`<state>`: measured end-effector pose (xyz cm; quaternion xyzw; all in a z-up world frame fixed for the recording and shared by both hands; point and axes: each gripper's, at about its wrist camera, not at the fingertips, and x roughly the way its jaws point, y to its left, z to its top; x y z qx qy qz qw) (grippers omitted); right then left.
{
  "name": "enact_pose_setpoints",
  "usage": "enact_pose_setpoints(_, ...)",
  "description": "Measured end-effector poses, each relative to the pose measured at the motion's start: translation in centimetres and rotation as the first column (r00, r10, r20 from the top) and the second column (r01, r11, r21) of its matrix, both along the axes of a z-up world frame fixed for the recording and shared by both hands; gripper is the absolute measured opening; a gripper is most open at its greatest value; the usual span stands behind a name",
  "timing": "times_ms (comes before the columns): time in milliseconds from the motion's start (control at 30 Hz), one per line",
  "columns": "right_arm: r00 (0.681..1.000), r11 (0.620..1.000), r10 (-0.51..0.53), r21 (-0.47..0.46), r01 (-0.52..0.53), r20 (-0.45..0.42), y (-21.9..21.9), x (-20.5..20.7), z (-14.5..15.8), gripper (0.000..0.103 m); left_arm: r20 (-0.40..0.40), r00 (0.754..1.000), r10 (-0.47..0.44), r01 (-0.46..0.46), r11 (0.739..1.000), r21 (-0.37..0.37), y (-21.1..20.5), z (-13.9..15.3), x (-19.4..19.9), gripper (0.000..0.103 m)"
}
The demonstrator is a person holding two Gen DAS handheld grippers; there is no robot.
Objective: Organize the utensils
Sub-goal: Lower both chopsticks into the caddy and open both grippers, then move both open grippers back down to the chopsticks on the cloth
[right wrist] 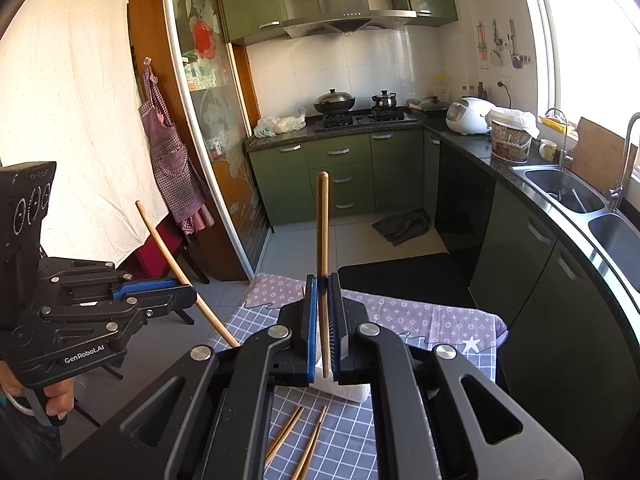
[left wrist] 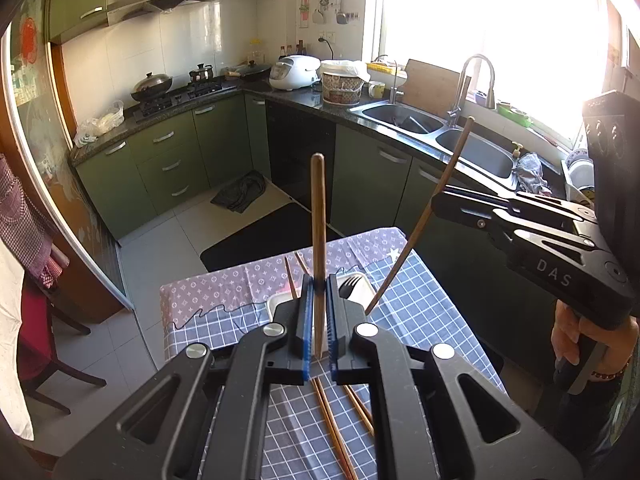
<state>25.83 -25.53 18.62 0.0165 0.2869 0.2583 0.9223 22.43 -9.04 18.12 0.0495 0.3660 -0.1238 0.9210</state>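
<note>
Both hands up over the surface (left wrist: 224, 320), each set of fingers clamped on one chopstick. My left gripper (left wrist: 319, 320) pinches the left chopstick (left wrist: 318, 216) near its lower end, upright. My right gripper (right wrist: 323, 320) pinches the right chopstick (right wrist: 322, 232) likewise.

Step in hand, as I judge it: carry both to the white tray (left wrist: 360, 286). Keep the sticks steady and lower them in parallel.

Left view shows a fork (left wrist: 349, 286) in the tray and loose chopsticks (left wrist: 332, 424) below; right view hides the fork, showing only the tray's near wall (right wrist: 352, 392).
</note>
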Motion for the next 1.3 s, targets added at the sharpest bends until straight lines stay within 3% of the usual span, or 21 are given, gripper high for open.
enact_pose_setpoints(133, 1.000, 1.000, -0.016, -0.005, 0.016, -0.007, 0.4, 2.5, -0.1, 0.006, 0.019, 1.000, 0.019, -0.019, 1.000, -0.009, 0.1, 0.3, 2.1, 0.006)
enact_pose_setpoints(300, 0.999, 1.000, -0.018, -0.023, 0.017, -0.041, 1.1, 4.9, -2.9, 0.006, 0.022, 0.999, 0.045, -0.045, 0.999, -0.002, 0.3, -1.4, 4.6, 0.006)
enact_pose_setpoints(767, 0.983, 0.997, 0.017, -0.077, -0.032, -0.180, 2.7, 8.2, -12.4, 0.007, -0.156, 0.986, 0.062, -0.059, 0.998, 0.026, 1.4, -11.6, 8.2, 0.009)
enact_pose_setpoints(900, 0.986, 0.997, 0.024, -0.071, -0.036, -0.163, 2.8, 7.3, -12.1, 0.007, -0.151, 0.986, 0.067, -0.065, 0.998, 0.019, 1.8, -11.9, 7.7, 0.029)
enact_pose_setpoints(1100, 0.994, 0.998, 0.043, -0.049, -0.048, -0.097, 1.7, 3.5, -9.6, 0.008, -0.102, 0.992, 0.072, -0.069, 0.997, 0.034, 1.9, -10.8, 4.4, 0.029)
enact_pose_setpoints(1167, 0.996, 0.998, 0.042, -0.051, -0.046, -0.078, 1.1, 1.6, -9.2, 0.013, -0.093, 0.993, 0.078, -0.075, 0.996, 0.044, 1.9, -10.9, 2.7, 0.030)
enact_pose_setpoints(1300, 0.993, 0.997, 0.042, -0.055, -0.048, -0.108, 0.1, -1.9, -11.5, 0.023, -0.134, 0.986, 0.097, -0.095, 0.995, 0.022, 2.3, -13.4, -1.0, 0.037)
